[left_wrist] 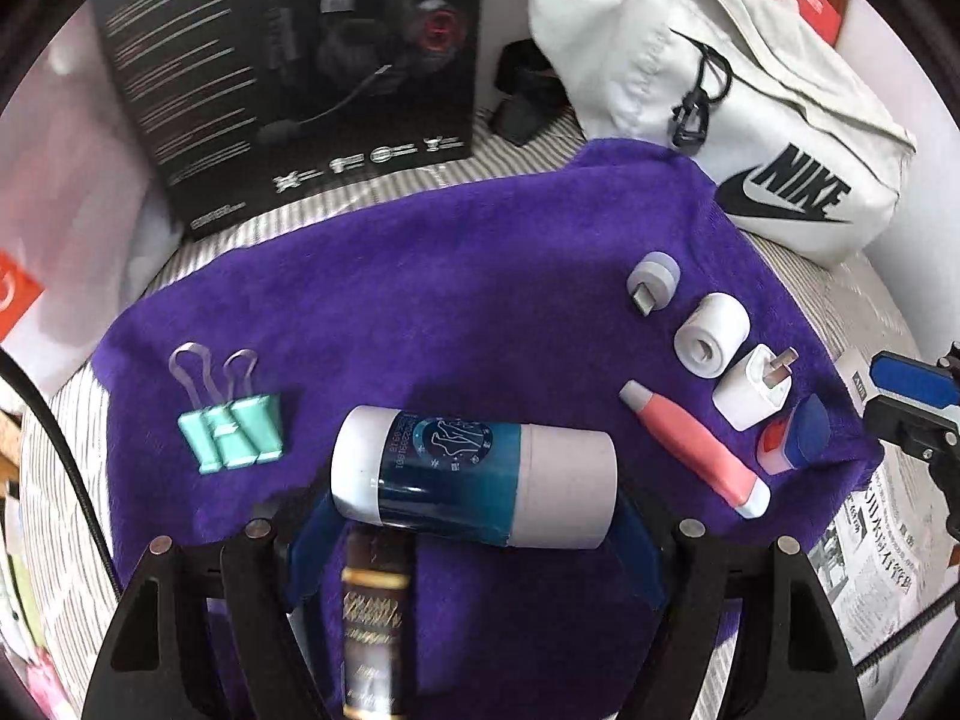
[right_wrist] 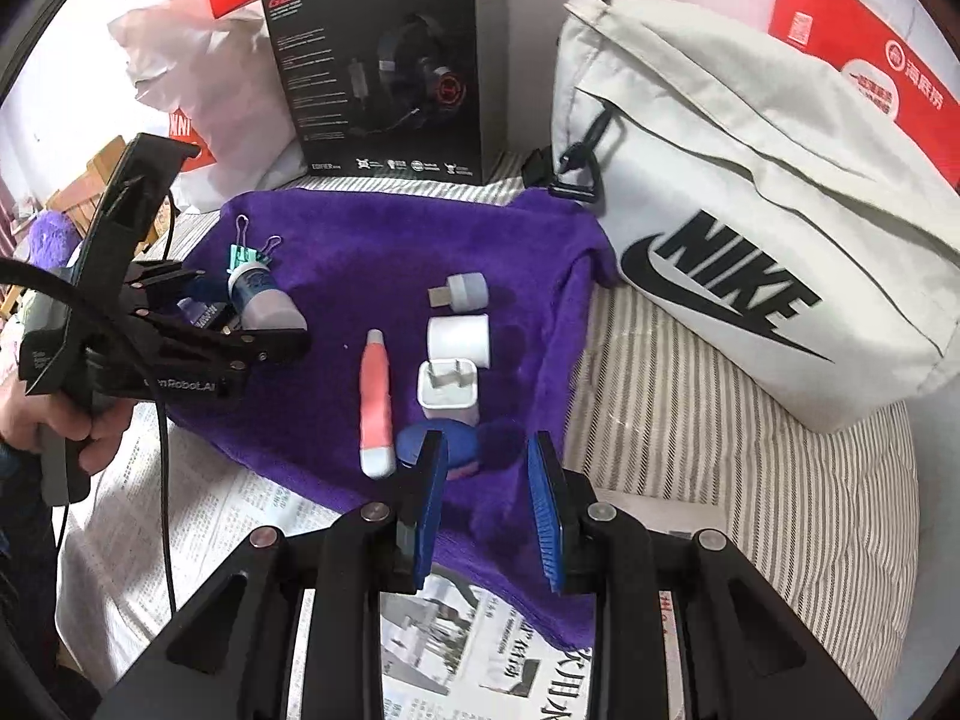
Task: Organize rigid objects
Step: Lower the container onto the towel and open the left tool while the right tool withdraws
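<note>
The blue-and-white tube (left_wrist: 474, 474) lies crosswise between the left gripper's (left_wrist: 474, 531) fingers (left_wrist: 309, 552), clamped by its two ends just above the purple towel (left_wrist: 450, 312). Under it on the towel, a dark stick with gold print (left_wrist: 375, 612) points back toward the camera. Off to the tube's left sits a mint green binder clip (left_wrist: 231, 429), wire handles up and away.

Over on the far side of the towel, a neat line: a small grey adapter (left_wrist: 653, 279), then a white cylinder (left_wrist: 712, 333), a white plug charger (left_wrist: 753, 393) with its prongs showing, and a blue-capped piece with red and white (left_wrist: 795, 435) at the towel's edge. A pink-and-white pen-shaped thing (left_wrist: 696, 450) lies slantwise just beside that row.

The right gripper (right_wrist: 489, 501) hovers over the near edge of the towel, blue fingers (right_wrist: 546, 504) a little apart, nothing between them; the blue-capped piece sits just beyond the left finger.

A hand (right_wrist: 60, 420) grips the left tool's handle. The towel is spread on a striped bed cover (right_wrist: 690, 408), with newspaper (right_wrist: 252, 540) laid at the front. Behind stand a black headset box (right_wrist: 384, 66) and a white Nike bag (right_wrist: 750, 192), the bag's corner touching the towel.
</note>
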Demonstrator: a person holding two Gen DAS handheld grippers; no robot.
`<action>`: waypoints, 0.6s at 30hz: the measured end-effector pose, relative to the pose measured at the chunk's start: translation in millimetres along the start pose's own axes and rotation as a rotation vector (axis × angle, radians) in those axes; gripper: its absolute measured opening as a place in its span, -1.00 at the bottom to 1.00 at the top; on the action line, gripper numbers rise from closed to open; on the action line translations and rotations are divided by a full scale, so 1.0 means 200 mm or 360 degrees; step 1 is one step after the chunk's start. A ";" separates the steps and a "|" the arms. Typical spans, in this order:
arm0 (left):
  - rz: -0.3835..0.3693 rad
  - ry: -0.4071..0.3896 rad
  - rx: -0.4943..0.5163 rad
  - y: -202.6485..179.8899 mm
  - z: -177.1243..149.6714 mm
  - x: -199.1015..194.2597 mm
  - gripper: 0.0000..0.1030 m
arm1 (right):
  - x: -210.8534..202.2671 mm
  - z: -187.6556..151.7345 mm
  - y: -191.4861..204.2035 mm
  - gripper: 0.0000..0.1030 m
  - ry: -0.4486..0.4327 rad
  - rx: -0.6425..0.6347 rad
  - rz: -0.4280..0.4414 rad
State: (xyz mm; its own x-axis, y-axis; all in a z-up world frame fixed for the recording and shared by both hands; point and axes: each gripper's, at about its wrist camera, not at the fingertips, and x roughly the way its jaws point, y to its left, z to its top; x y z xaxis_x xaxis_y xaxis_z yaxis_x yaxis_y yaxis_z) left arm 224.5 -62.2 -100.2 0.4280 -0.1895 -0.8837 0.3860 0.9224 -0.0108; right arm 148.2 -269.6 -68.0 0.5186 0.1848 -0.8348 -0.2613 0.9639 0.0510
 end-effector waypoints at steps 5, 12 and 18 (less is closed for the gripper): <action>0.0039 0.0043 0.0079 -0.06 0.01 0.05 0.51 | 0.00 -0.03 -0.04 -0.46 0.0009 0.0031 0.0001; 0.0029 0.0026 0.0075 -0.05 -0.01 0.05 0.53 | -0.01 -0.05 -0.05 -0.46 0.0016 0.0044 0.0001; 0.0029 0.0049 0.0090 -0.05 -0.03 0.05 0.62 | -0.03 -0.06 -0.04 -0.45 0.0011 0.0042 0.0003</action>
State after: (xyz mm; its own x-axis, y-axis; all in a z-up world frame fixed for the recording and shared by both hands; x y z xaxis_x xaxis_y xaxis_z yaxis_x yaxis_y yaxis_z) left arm 220.2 -71.9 -110.9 0.4107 -0.1616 -0.8973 0.4242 0.9050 0.0312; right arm 137.9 -281.3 -70.9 0.5123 0.1852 -0.8386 -0.2408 0.9683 0.0668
